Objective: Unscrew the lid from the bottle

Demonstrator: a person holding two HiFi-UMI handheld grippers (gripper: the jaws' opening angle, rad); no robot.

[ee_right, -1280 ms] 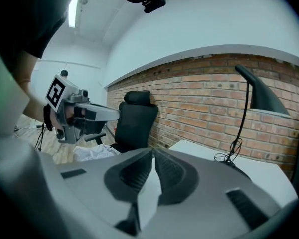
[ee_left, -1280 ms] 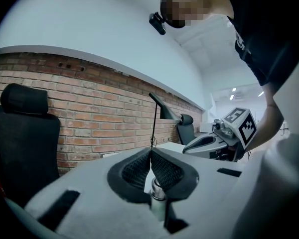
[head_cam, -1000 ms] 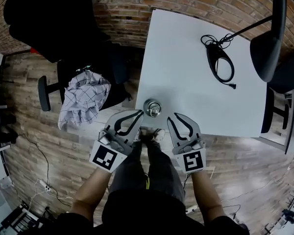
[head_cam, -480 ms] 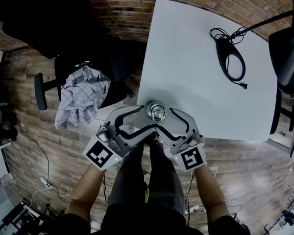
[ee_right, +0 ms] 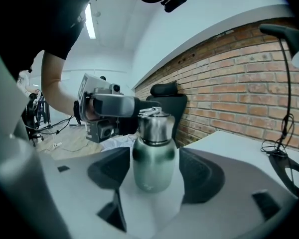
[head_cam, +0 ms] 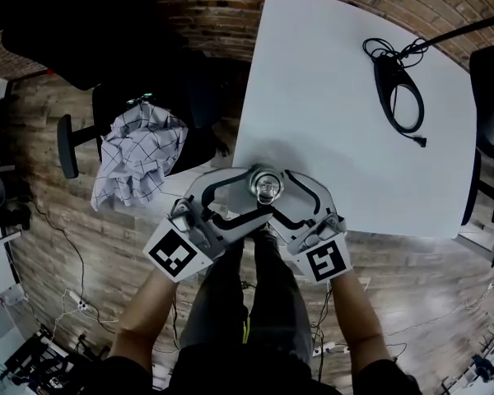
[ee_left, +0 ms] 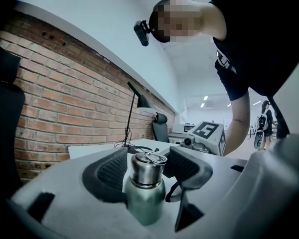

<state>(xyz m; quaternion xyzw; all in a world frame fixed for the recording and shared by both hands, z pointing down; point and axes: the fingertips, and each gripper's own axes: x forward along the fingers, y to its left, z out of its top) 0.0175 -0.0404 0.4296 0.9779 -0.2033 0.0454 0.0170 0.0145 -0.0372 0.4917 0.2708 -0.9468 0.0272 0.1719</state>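
bottle [head_cam: 264,187]: upright at table [head_cam: 354,97] near edge, lid [ee_right: 154,126] on | left tongs [ee_left: 148,176]: released, jaws just opened, bottle between | right tongs [ee_right: 154,172]: likewise released, astride bottle

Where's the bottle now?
Head view: the bottle stands at the near edge of the table, inside the left claw and right claw, whose jaws have just been opening.

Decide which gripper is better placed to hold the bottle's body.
Probably the right gripper: its jaws, just opened, flank the bottle at its green body, below the lid. The left gripper has its jaws, also just opened, beside the lid.
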